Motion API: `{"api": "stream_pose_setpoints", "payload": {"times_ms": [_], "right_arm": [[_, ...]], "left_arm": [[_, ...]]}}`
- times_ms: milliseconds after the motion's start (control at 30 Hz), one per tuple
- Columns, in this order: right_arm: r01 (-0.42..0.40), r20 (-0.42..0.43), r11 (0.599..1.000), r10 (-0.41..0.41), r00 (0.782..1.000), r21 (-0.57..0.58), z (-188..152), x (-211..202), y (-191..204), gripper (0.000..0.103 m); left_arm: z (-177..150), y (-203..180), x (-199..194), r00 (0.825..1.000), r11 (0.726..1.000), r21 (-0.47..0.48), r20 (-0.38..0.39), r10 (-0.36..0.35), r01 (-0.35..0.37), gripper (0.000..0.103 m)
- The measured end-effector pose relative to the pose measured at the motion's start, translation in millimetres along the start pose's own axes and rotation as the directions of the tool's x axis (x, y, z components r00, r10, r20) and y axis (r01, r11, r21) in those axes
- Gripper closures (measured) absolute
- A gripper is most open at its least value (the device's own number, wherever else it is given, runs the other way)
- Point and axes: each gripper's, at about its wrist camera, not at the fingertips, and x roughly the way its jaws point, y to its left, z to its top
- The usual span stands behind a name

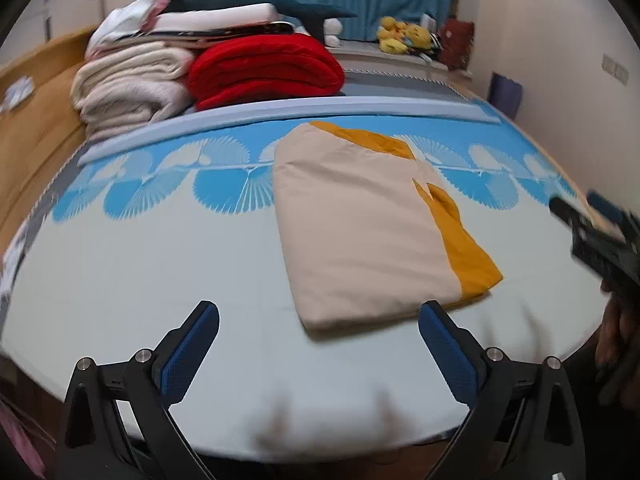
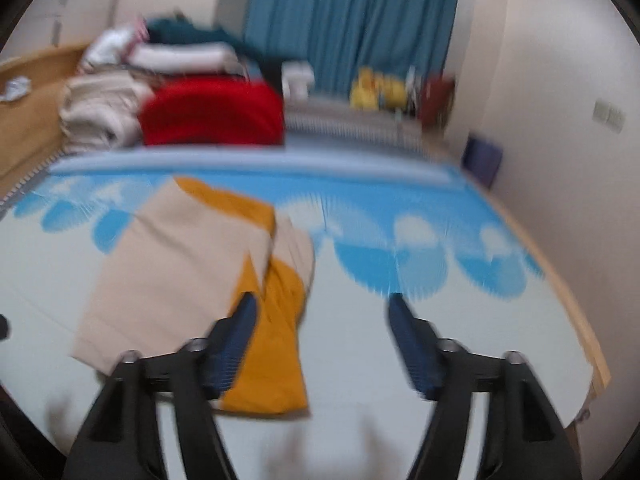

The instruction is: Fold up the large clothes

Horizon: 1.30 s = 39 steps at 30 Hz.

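Clearly both my pairs of jaws stand spread wide with nothing between them. My left gripper (image 1: 319, 326) hangs over the pale bed sheet (image 1: 140, 272), and its blue pads (image 1: 188, 356) frame bare sheet and only the near corner of the garment. My right gripper (image 2: 320, 322) is just as empty, though its view is smeared by blur, so fine detail there is beyond me.

The folded garment (image 1: 360, 232), beige with mustard-yellow panels, lies flat on the sheet at about twelve o'clock from my left jaws, its long side running away from me. From my right jaws the same garment (image 2: 180, 264) sits at about ten o'clock, with its yellow edge passing behind my left-hand pad. In the left view my right gripper (image 1: 596, 236) shows at three o'clock, clear of the cloth.

I judge the folding finished or nearly so: the garment is a compact rectangle, resting free, and neither of my jaws touches it. It lies mid-bed, I think, because that open stretch gave room for folding. At eleven o'clock, far back, a stack of folded blankets (image 1: 208, 60) seems the likely home for finished pieces.
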Motion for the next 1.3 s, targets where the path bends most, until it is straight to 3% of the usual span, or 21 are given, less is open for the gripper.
{"api": "stream_pose_setpoints", "payload": {"times_ms": [33, 133, 300, 467, 733, 1300], "right_arm": [[-0.008, 0.018, 1.0, 0.008, 1.0, 0.0, -3.8, -17.4, 12.2, 0.016], [-0.067, 0.014, 0.997, 0.067, 0.998, 0.026, -15.6, -45.6, 26.7, 0.014], [-0.079, -0.048, 0.996, 0.08, 0.996, 0.039, -46.7, -65.8, 41.3, 0.014], [-0.085, -0.084, 0.996, 0.088, 0.993, 0.038, -57.5, -51.4, 38.5, 0.014], [-0.101, -0.149, 0.991, 0.114, 0.982, 0.088, -60.5, -32.8, 38.6, 0.014], [-0.131, -0.152, 0.99, 0.136, 0.979, 0.045, -61.8, -25.7, 57.5, 0.014]], "left_arm": [[-6.0, 1.6, -3.0, 1.0, 1.0, -0.021, 0.005, 0.011, -0.011, 0.004], [-23.3, -1.1, -9.0, 0.999, 0.998, -0.053, 0.019, 0.038, -0.037, 0.003], [-35.4, -8.6, -1.9, 0.999, 0.998, -0.043, -0.012, 0.048, -0.049, 0.003], [-34.4, -13.1, 15.3, 0.996, 0.996, -0.049, -0.033, 0.077, -0.079, 0.003], [-33.6, -21.7, 23.7, 0.998, 0.996, -0.079, -0.039, 0.049, -0.052, 0.003], [-29.8, -22.0, 32.8, 0.998, 0.995, -0.098, -0.057, 0.018, -0.023, 0.003]]}}
